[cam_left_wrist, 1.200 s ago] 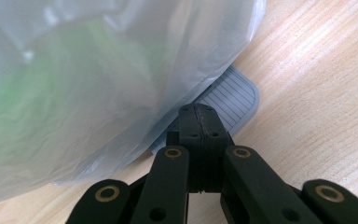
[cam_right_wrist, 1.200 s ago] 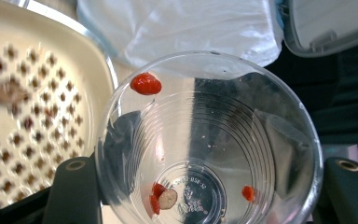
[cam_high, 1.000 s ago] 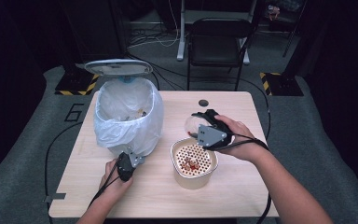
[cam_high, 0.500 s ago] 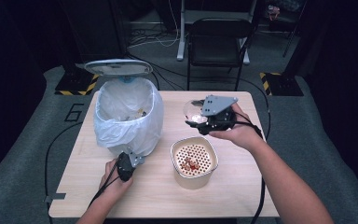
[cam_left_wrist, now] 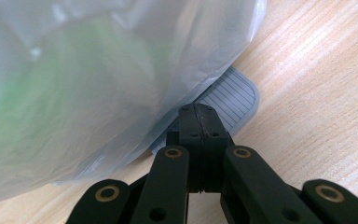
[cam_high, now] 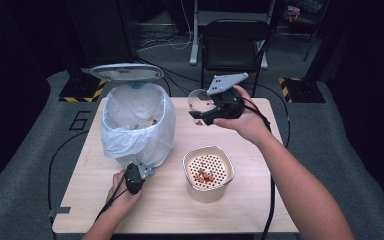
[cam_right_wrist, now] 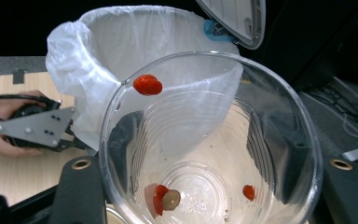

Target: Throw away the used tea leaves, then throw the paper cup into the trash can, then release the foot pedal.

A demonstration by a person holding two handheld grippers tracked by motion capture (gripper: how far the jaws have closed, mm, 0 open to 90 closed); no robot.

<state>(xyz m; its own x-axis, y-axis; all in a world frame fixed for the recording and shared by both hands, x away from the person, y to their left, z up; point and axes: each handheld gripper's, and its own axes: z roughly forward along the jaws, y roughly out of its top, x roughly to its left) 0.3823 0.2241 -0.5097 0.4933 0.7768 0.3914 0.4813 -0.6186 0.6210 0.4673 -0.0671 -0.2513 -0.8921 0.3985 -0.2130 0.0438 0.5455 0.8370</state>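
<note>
The right tongs (cam_high: 203,111) grip a clear plastic cup (cam_high: 199,100) by its wall, jaws about half closed around it and just easing a little tighter. They hold it in the air above the far half of the table (cam_high: 260,210). In the right gripper view the cup (cam_right_wrist: 209,154) lies tipped, its open mouth turned away from the hand; a few red scraps (cam_right_wrist: 161,198) cling to the bottom and one red bit (cam_right_wrist: 148,85) sticks near the rim.

The cup's long axis runs roughly from the right hand toward the bin (cam_high: 137,127), mouth leading. The bin, lined with a white bag (cam_right_wrist: 121,60) and with its lid (cam_high: 127,72) standing up, lies to the left of the cup in the high view, near but apart. Judging from this, the coming move turns on carrying the mouth over the bag's rim and tipping further.

The left tongs (cam_left_wrist: 196,126) are fully closed with nothing between them, tips pressing on the grey pedal (cam_left_wrist: 230,100) at the bin's foot. The right hand is plainly the one nearer the cup.

A beige strainer pot (cam_high: 208,172) with red bits stands on the table's near half.
</note>
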